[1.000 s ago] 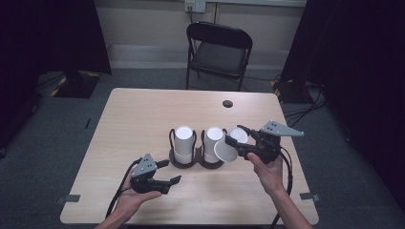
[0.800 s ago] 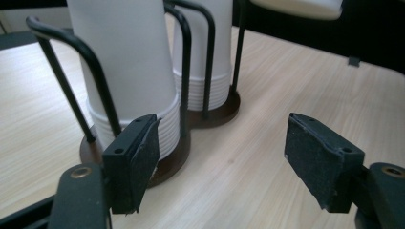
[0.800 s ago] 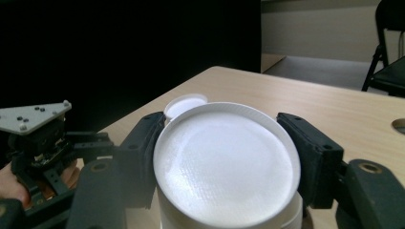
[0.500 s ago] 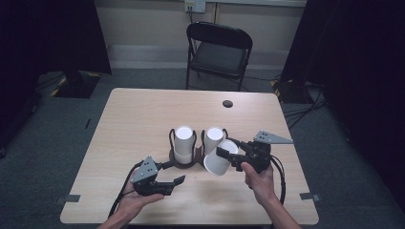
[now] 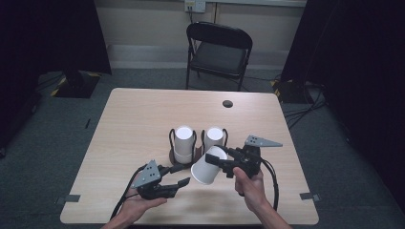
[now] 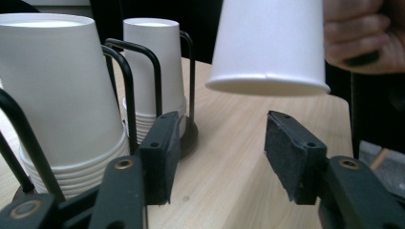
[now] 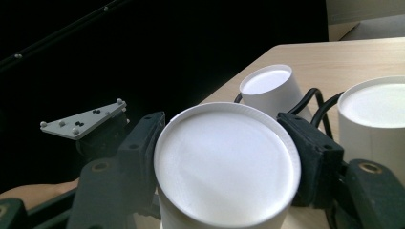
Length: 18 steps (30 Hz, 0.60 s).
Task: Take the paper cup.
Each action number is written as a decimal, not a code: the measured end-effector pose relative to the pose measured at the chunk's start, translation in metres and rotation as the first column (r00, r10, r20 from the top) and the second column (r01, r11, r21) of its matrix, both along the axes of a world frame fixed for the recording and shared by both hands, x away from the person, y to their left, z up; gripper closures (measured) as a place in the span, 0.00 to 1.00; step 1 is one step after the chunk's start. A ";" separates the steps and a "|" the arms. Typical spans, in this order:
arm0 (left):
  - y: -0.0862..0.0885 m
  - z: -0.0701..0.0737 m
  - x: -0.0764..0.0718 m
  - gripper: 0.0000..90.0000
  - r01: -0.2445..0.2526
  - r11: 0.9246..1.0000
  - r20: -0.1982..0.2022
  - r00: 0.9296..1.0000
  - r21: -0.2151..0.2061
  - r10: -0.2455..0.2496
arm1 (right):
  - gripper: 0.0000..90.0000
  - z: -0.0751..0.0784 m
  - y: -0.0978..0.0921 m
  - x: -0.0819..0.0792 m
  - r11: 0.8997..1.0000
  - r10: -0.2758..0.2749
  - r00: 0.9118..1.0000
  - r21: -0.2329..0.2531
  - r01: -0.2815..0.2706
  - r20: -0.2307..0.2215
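While right gripper (image 5: 220,161) clamps cup (image 5: 206,167) (seemingly airborne), left gripper (image 5: 177,175) gapes.

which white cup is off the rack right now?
The single paper cup clamped in the right claw, held tilted above the table in front of the rack. The other cups sit upside down in two stacks in the rack.

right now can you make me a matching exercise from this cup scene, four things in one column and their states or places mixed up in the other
Things:
1. single white paper cup
2. left gripper
3. two stacks of upside-down white paper cups
4. black folding chair

States or places:
A. jaws open, holding nothing
B. beyond the far edge of the table
C. standing in the black wire holder
D. clamped in the right gripper, off the table

Pairs: 1-D, 2-A, 3-C, 4-B
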<state>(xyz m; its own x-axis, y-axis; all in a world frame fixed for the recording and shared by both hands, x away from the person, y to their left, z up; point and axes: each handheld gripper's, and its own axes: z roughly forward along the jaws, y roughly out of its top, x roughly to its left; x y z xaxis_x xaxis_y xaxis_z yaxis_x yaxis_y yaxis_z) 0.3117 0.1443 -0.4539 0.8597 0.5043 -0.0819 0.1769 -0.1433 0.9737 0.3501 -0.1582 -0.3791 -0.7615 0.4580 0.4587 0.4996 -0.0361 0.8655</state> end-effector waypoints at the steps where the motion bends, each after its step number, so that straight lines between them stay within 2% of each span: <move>1: -0.001 0.000 0.000 0.50 0.001 1.000 -0.005 1.000 -0.001 -0.001 | 0.40 -0.001 0.001 0.000 1.000 0.004 1.000 0.004 -0.004 -0.005; 4: -0.002 -0.001 0.001 0.50 0.008 1.000 -0.004 1.000 0.008 -0.008 | 0.40 -0.003 0.005 -0.002 1.000 0.011 1.000 -0.001 -0.011 -0.010; 9: -0.006 0.000 0.001 0.52 0.013 1.000 0.012 1.000 0.002 -0.013 | 0.40 -0.006 0.012 -0.003 0.999 0.039 0.999 0.030 -0.038 -0.036; 13: -0.008 -0.002 -0.001 0.53 -0.015 1.000 0.024 1.000 0.000 0.015 | 0.40 -0.009 0.018 -0.002 0.994 0.079 0.993 0.083 -0.072 -0.091; 18: -0.006 0.001 -0.002 0.59 -0.036 0.999 0.056 0.998 -0.026 0.037 | 0.40 -0.012 0.026 -0.003 0.992 0.096 0.988 0.096 -0.085 -0.117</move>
